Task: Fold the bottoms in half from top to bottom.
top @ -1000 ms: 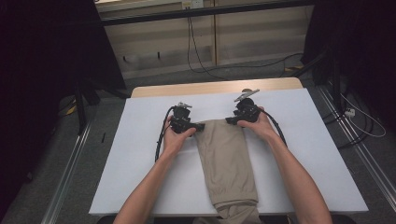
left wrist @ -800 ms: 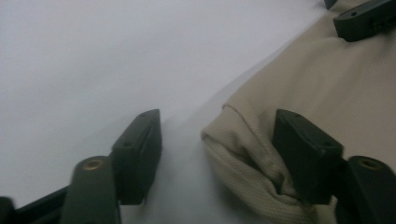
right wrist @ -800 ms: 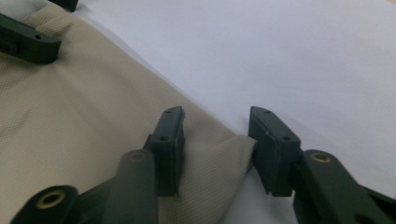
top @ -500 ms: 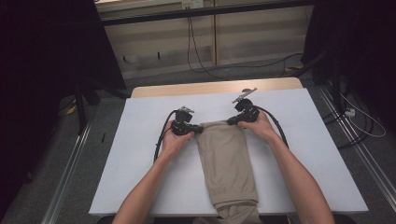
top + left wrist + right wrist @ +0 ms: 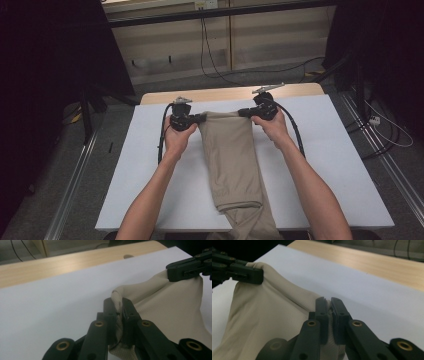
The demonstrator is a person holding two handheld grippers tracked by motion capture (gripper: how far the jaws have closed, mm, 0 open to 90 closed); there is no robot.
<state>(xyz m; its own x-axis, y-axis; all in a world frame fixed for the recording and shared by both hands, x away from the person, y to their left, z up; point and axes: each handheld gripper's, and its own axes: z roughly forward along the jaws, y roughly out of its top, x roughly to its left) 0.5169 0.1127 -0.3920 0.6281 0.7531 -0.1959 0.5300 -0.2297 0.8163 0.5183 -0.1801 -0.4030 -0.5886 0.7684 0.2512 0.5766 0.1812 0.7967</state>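
Seen from the high view, a person's left gripper (image 5: 200,118) and right gripper (image 5: 243,112) each pinch a far corner of a folded beige garment (image 5: 232,165) lying lengthwise on a white sheet (image 5: 320,165) over a wooden table (image 5: 225,94), its near end hanging over the table's front edge. In the left gripper view, the left gripper (image 5: 117,307), its jaws just closed, clamps the cloth's edge (image 5: 162,305). In the right gripper view, the right gripper (image 5: 329,305), likewise just closed, grips the garment (image 5: 267,315).
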